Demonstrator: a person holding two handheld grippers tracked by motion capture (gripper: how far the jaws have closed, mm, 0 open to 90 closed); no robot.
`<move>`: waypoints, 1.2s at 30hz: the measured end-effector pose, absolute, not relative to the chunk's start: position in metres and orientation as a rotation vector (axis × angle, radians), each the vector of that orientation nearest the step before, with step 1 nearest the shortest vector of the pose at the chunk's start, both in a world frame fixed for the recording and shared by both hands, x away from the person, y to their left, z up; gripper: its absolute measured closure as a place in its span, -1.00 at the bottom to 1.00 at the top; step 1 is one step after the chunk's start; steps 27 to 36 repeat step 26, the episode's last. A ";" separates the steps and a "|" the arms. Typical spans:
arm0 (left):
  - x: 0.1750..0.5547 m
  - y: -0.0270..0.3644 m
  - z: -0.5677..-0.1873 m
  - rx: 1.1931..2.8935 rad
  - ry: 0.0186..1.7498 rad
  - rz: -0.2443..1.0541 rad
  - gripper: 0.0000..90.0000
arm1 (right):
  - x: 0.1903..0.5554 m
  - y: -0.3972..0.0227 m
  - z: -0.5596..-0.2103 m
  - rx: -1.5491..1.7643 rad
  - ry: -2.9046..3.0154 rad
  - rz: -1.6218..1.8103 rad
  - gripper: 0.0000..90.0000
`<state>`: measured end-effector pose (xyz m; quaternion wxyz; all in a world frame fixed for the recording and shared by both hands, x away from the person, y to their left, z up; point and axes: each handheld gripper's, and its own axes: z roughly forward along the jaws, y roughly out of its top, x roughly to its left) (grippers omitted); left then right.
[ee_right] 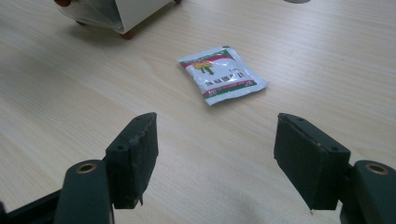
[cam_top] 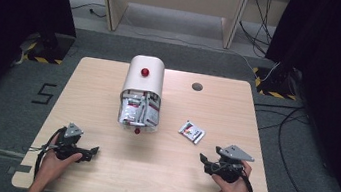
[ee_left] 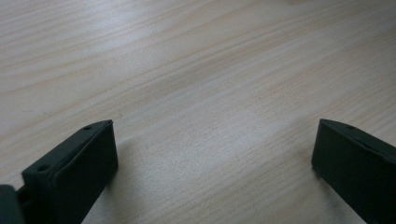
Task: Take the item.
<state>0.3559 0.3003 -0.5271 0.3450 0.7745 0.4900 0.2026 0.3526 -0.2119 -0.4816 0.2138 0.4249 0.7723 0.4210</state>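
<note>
A loose packet (cam_top: 191,132) lies on the table (cam_top: 105,77), right of the dispenser (cam_top: 142,92).

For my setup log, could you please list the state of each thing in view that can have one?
White container: lying on its side, open end toward the person, packets inside.
Loose packet: flat on the table, untouched.
Left gripper: open, holding nothing.
Right gripper: open, holding nothing.
</note>
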 end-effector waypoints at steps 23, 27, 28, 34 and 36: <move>0.356 0.300 -0.527 2.011 1.272 0.526 -1.00 | 0.334 -0.228 -0.504 1.240 2.152 1.141 -0.34; 0.356 0.300 -0.527 2.012 1.272 0.526 -1.00 | 0.334 -0.229 -0.505 1.242 2.151 1.141 -0.34; 0.356 0.300 -0.527 2.012 1.272 0.526 -1.00 | 0.334 -0.229 -0.505 1.242 2.151 1.141 -0.34; 0.356 0.300 -0.527 2.012 1.272 0.526 -1.00 | 0.334 -0.229 -0.505 1.242 2.151 1.141 -0.34; 0.356 0.300 -0.527 2.012 1.272 0.526 -1.00 | 0.334 -0.229 -0.505 1.242 2.151 1.141 -0.34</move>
